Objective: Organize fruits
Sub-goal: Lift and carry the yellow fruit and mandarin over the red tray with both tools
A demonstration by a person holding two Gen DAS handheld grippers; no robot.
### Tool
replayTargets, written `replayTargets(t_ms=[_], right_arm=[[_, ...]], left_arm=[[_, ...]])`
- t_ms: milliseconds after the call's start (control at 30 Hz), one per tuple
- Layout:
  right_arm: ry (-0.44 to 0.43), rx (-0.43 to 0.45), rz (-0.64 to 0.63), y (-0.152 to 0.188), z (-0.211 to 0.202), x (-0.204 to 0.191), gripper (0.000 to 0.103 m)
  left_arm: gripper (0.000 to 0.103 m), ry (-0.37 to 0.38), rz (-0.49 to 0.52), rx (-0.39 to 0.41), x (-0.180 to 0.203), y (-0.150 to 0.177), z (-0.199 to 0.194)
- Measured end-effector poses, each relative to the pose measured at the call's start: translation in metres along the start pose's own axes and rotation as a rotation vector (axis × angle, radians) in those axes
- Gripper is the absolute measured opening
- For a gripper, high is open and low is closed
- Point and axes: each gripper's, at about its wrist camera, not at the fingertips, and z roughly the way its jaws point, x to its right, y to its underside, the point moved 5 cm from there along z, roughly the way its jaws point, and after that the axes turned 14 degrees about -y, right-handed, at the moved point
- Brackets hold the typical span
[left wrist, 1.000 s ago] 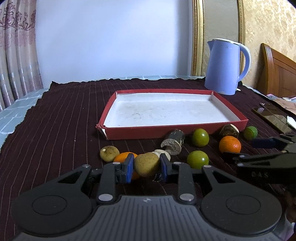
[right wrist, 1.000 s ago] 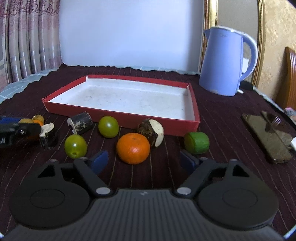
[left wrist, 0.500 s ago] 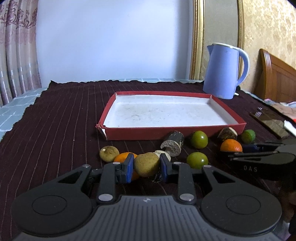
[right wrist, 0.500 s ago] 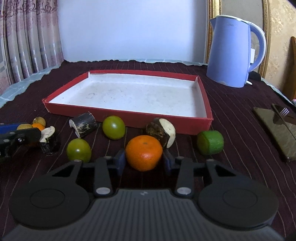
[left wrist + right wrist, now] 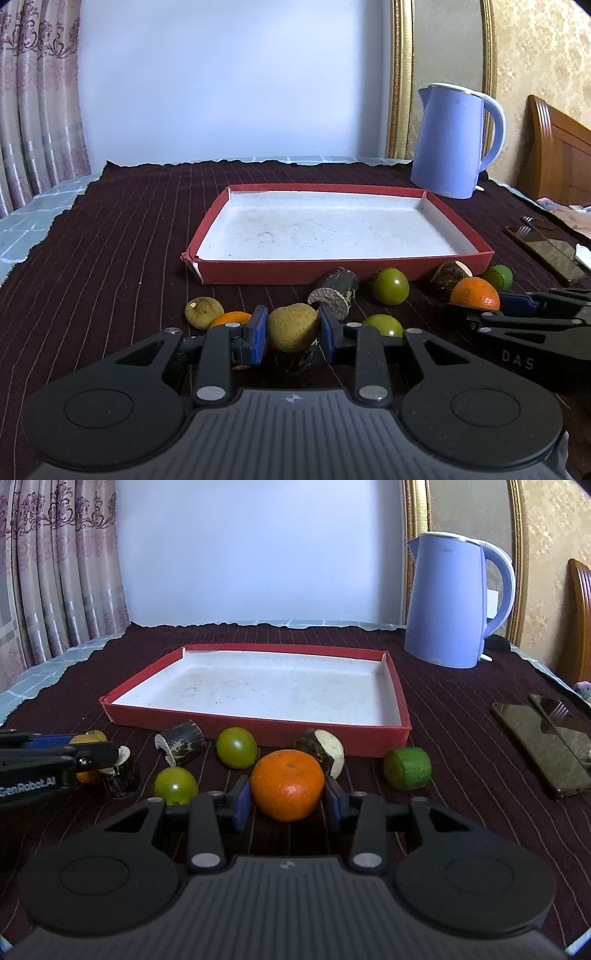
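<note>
My left gripper (image 5: 291,328) is shut on a tan round fruit (image 5: 292,326), lifted a little above the cloth. My right gripper (image 5: 287,800) is shut on an orange (image 5: 287,784). The empty red tray (image 5: 373,265) with a white floor lies just beyond the fruit row; it also shows in the right wrist view (image 5: 255,726). On the cloth lie two green fruits (image 5: 236,746) (image 5: 175,785), a green cut piece (image 5: 407,768), dark stem pieces (image 5: 181,741) (image 5: 325,749), another tan fruit (image 5: 204,312) and a small orange (image 5: 231,318).
A blue kettle (image 5: 456,142) stands behind the tray at the right. Two dark phones (image 5: 546,738) lie on the cloth at the right. The striped maroon cloth (image 5: 110,240) covers the table; curtains hang at the left, a wooden headboard stands at the far right.
My right gripper moved forward around the orange and closed on it. My left gripper kept its hold on the tan fruit and rose slightly.
</note>
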Motion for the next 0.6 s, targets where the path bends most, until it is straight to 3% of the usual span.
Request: replayTargets(t_ms=[600], right_arm=[[0.004, 0.054, 0.011, -0.020, -0.011, 0.005, 0.039]], left_arm=[[0.029, 0.012, 0.035, 0.008, 0.025, -0.018, 0.006]])
